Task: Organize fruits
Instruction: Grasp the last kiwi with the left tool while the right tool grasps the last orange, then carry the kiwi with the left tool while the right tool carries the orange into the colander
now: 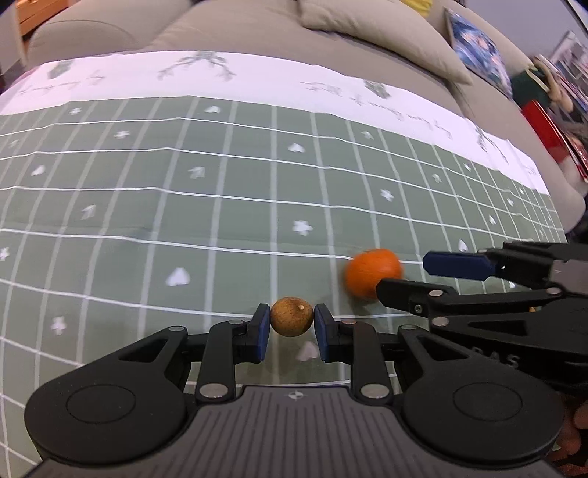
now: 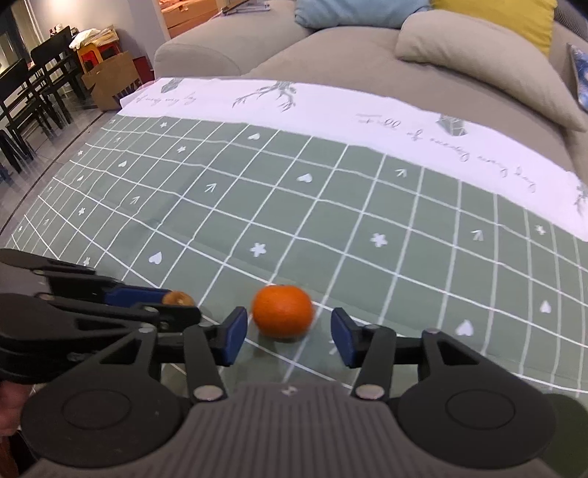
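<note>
A: Largest item first?

B: Grey sofa (image 2: 330, 47) along the far side, with a beige cushion (image 2: 477, 55), a yellow cushion (image 2: 496, 18) and a light blue one (image 2: 349, 11) on it. Dark dining chairs (image 2: 29, 88) off at the far left of the right wrist view.

A: Working surface?

B: Worktop under a green tablecloth (image 1: 147, 220) with white grid lines, small hearts, flowers and arrows; white printed border along the far edge. Lying flat.

A: Left tongs?

B: Left tongs (image 1: 292, 325) pinching a small brown fruit (image 1: 292, 317); both blue pads pressed on its sides. Seen low over the cloth; contact of fruit with cloth not clear. Same fruit partly hidden behind the fingers in the right wrist view (image 2: 179, 298).

A: Right tongs?

B: Right tongs (image 2: 288, 334) spread, pads clear of the orange mandarin (image 2: 283, 310) on both sides. No grip. Mandarin resting on the cloth between and just beyond the fingertips, slightly blurred.

A: Relation of the two?

B: Side by side, close together. Right tongs' fingers crossing in from the right edge of the left wrist view, one finger overlapping the mandarin (image 1: 373, 272). Brown fruit and mandarin near each other, not touching.
</note>
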The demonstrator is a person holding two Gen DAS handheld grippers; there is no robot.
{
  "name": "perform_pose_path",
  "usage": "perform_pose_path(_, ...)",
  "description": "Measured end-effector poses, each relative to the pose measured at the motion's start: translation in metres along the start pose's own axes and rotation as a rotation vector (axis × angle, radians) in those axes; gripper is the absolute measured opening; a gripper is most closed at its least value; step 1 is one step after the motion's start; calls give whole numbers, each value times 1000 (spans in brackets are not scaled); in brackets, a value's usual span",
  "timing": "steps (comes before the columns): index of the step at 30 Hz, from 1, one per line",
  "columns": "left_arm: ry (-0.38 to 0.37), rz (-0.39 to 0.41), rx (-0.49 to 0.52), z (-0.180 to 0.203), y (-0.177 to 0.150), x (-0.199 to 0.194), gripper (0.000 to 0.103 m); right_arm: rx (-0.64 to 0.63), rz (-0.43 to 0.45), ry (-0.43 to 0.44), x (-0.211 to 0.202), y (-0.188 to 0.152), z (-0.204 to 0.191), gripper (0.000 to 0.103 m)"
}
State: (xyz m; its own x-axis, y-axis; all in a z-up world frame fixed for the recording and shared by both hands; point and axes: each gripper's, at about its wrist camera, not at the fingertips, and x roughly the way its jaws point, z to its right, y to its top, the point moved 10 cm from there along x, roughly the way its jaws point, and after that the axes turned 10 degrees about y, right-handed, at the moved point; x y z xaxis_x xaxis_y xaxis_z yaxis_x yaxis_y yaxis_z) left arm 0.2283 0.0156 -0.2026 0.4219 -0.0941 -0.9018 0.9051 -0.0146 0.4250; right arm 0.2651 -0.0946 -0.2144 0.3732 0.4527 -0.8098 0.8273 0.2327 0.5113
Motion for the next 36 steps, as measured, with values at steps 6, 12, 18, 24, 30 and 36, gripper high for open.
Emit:
perform_pose_path(6, 5, 16, -19, -11, 1, -7, 28, 25, -31, -3, 18, 2, 0, 47)
perform_pose_path(12, 2, 22, -18, -12, -1, -13, 28, 24, -55, -16, 24, -1, 1, 39)
perform_pose_path(18, 9, 37, -13, -11, -2, -28, 28, 31, -45, -5, 11, -4, -5, 38)
perform_pose_path(24, 1, 56, -17, -6, -7, -48, 28, 17, 0, 4, -23, -10, -21, 37)
perform_pose_path(30, -3, 82, -8, 6, -16, -72, 28, 12, 61, 4, -65, -23, -36, 37)
perform_pose_path(36, -27, 108, -10, 30, -22, -97, 28, 14, 116, -20, -105, -46, -36, 37)
